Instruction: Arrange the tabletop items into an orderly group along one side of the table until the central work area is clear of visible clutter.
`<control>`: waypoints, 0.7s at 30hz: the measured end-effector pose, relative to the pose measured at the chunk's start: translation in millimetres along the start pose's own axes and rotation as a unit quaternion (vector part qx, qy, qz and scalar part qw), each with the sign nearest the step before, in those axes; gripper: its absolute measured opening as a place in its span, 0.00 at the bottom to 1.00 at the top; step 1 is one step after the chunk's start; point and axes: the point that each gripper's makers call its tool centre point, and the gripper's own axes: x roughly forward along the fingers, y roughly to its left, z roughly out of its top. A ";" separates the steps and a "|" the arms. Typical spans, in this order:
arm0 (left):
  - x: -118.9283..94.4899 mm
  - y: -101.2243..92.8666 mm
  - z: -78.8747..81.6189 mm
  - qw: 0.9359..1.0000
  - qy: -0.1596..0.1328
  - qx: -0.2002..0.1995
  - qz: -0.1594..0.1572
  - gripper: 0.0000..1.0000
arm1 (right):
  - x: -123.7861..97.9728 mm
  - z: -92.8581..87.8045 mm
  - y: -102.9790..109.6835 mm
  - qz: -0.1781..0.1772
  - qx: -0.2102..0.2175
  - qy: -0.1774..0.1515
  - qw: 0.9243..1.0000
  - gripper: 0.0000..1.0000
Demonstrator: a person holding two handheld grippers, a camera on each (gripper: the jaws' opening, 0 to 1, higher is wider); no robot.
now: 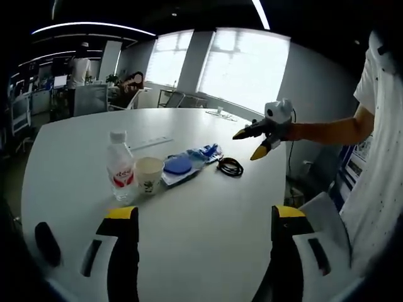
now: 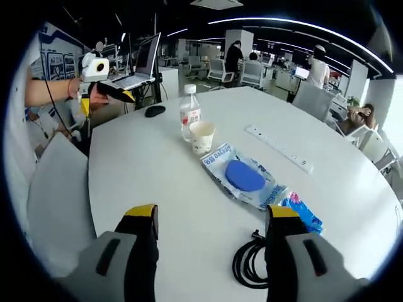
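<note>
On the white round table (image 1: 75, 151) stand a water bottle (image 1: 119, 167) and a paper cup (image 1: 148, 173), side by side. To their right lie a clear packet holding a blue disc (image 1: 179, 167), a crumpled blue wrapper (image 1: 206, 151) and a coiled black cable (image 1: 230, 167). My left gripper (image 1: 204, 214) is open over bare table, well short of the bottle. My right gripper (image 2: 212, 214) is open too, its jaws straddling the cable (image 2: 252, 264), with the packet (image 2: 242, 176) ahead. It hovers above the cable's side of the table (image 1: 250, 143).
A black mouse (image 1: 47, 242) lies near the table's edge, and a white power strip (image 2: 279, 148) lies past the packet. A laptop (image 2: 138, 69) stands on a desk beyond the table. Chairs and several people fill the room behind.
</note>
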 end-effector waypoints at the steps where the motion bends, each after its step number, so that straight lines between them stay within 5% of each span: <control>1: 0.7 -1.2 -0.3 1.000 0.001 0.001 0.000 0.89 | -3.4 -2.7 -0.3 -0.003 0.006 -0.002 1.000 0.68; 21: 15.2 -32.3 -12.7 1.000 0.022 -0.008 0.004 0.89 | -74.4 -80.9 3.5 -0.055 0.081 0.001 0.995 0.70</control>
